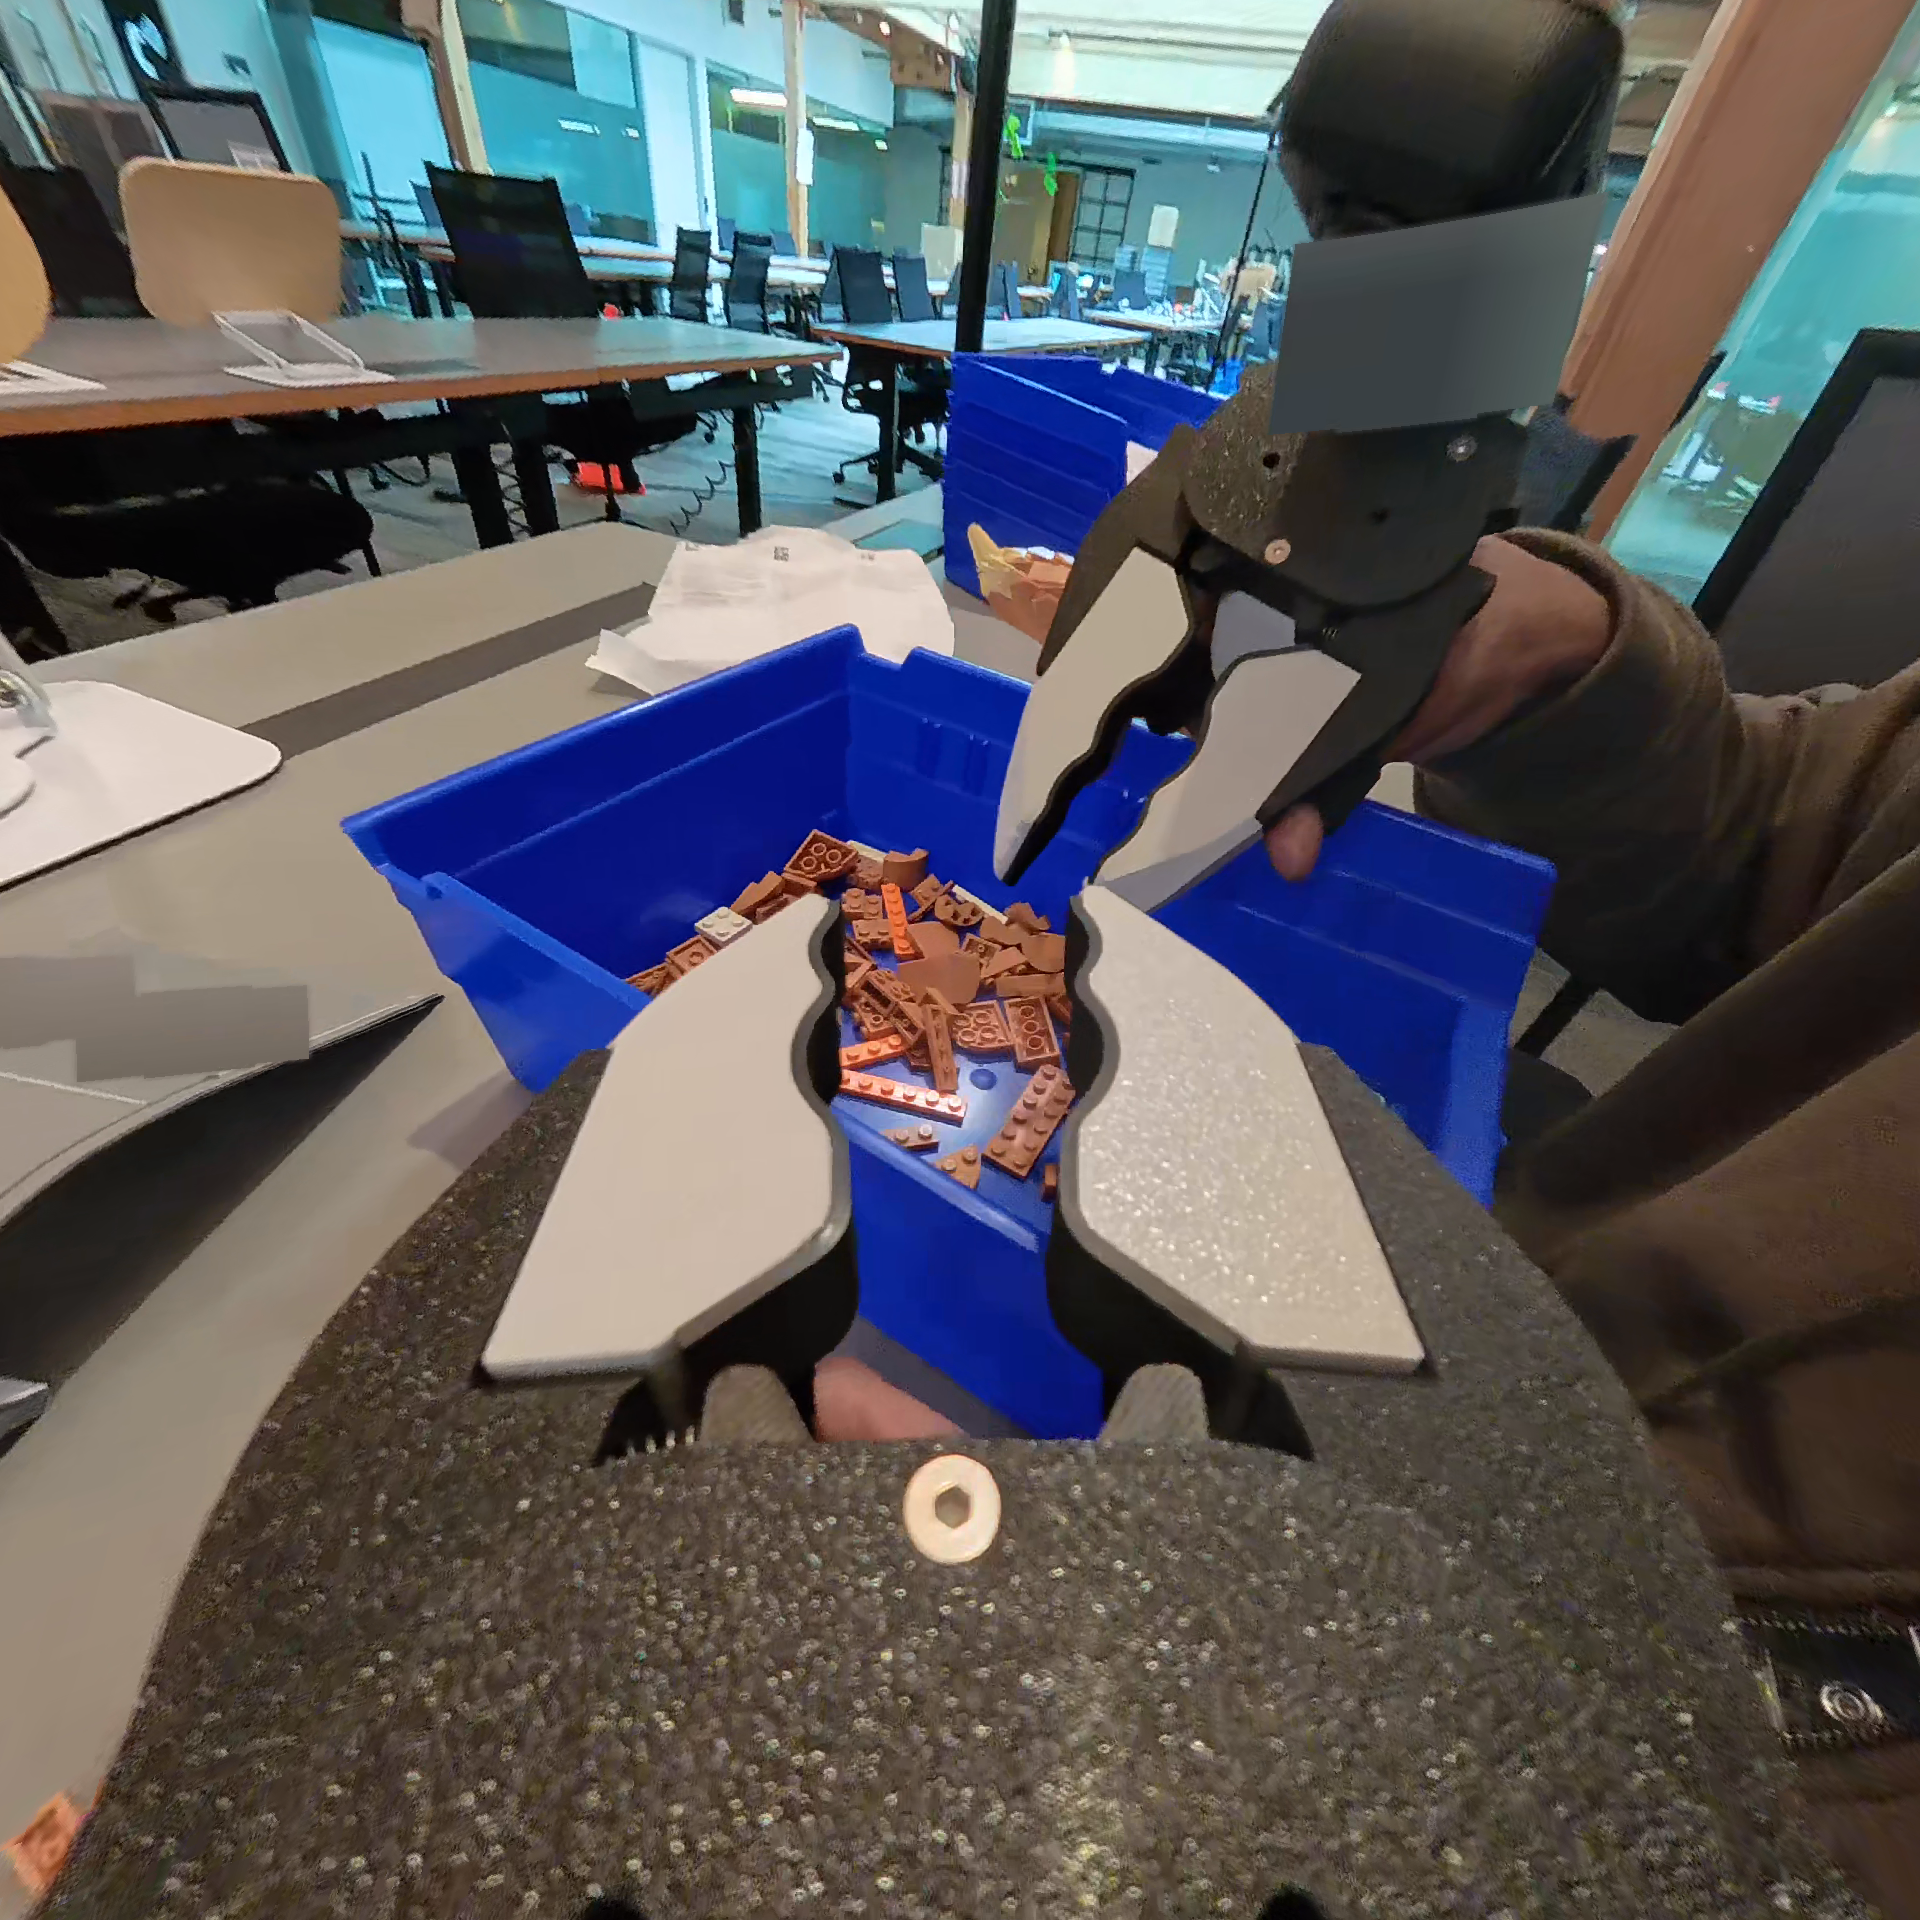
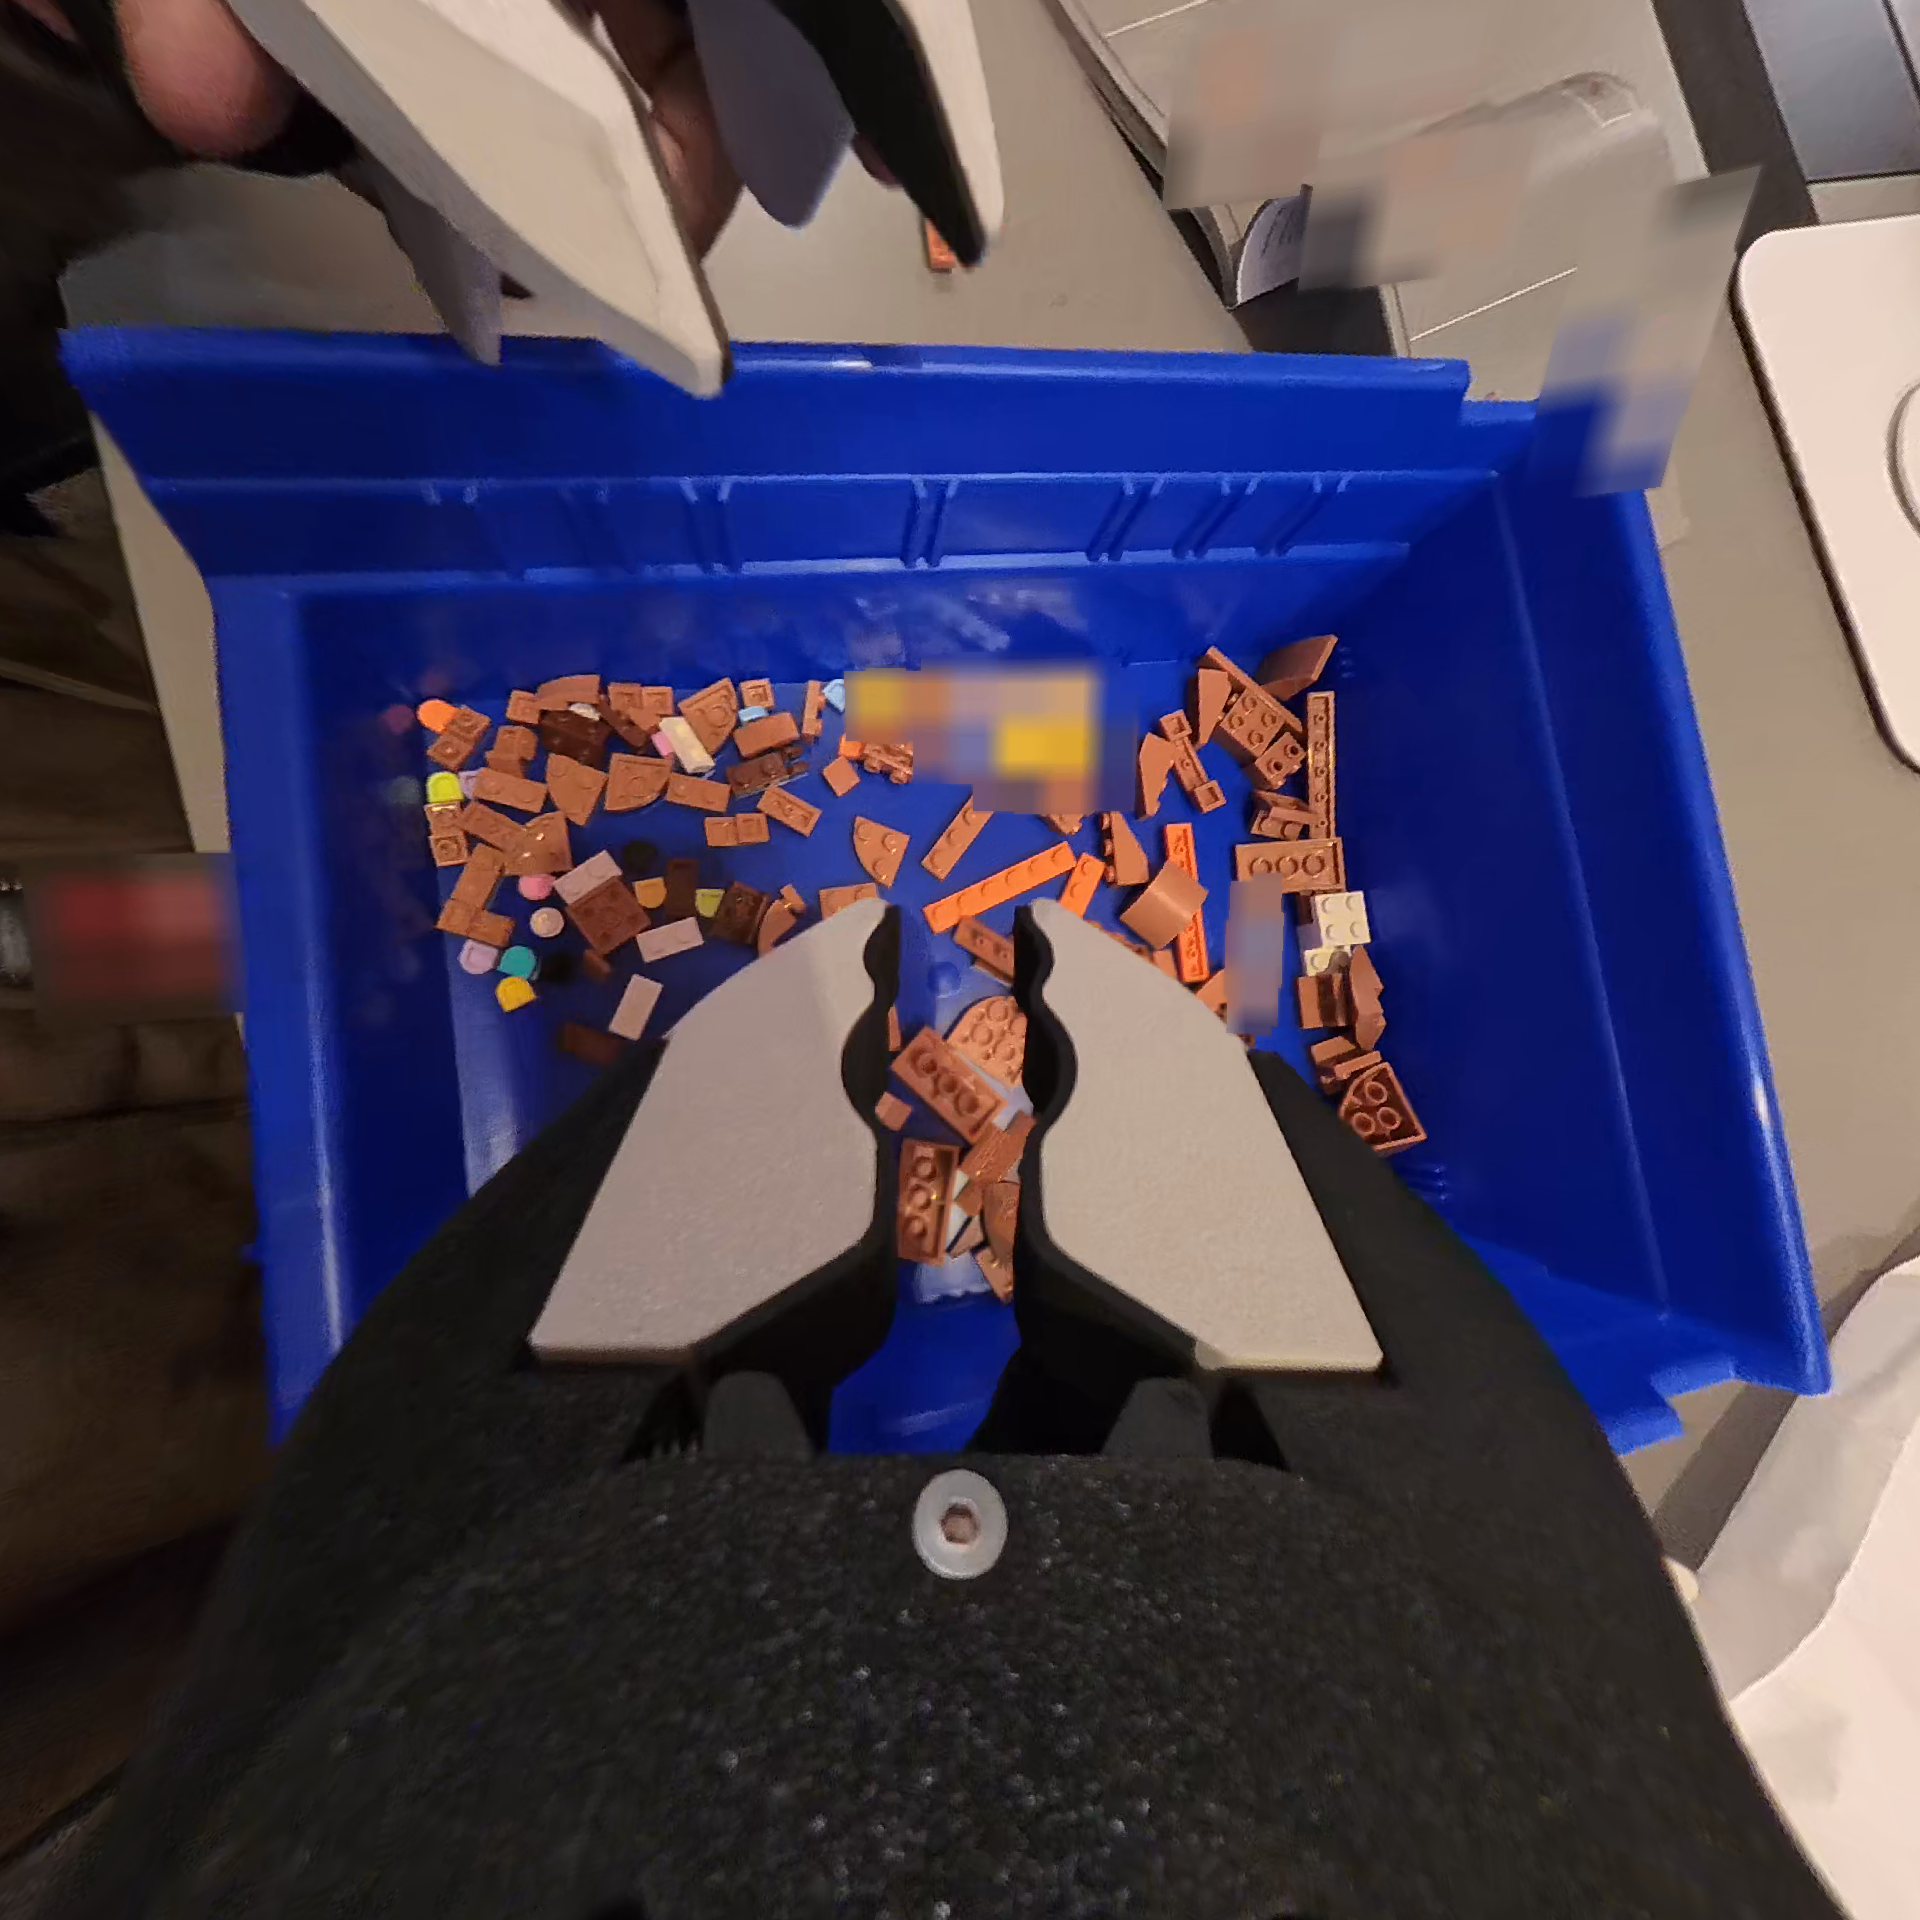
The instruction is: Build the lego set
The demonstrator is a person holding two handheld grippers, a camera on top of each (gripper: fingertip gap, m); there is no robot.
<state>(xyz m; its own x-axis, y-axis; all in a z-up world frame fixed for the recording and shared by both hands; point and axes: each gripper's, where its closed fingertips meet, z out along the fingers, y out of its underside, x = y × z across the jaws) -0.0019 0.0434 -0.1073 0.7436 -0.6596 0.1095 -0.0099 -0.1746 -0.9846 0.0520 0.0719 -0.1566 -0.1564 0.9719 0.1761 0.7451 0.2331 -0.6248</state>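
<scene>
Hovering parted and empty, both claws [image 1: 951, 914] [image 2: 956, 914] overhang the brick bin [image 2: 1558, 831].

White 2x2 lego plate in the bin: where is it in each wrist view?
Left wrist view: white 2x2 plate sits at the left edge of the brown pile, just left of the left gripper tips.
Right wrist view: white 2x2 plate lies at the right end of the pile, right of the right gripper tips.
Shared landmark: the blue bin.
</scene>
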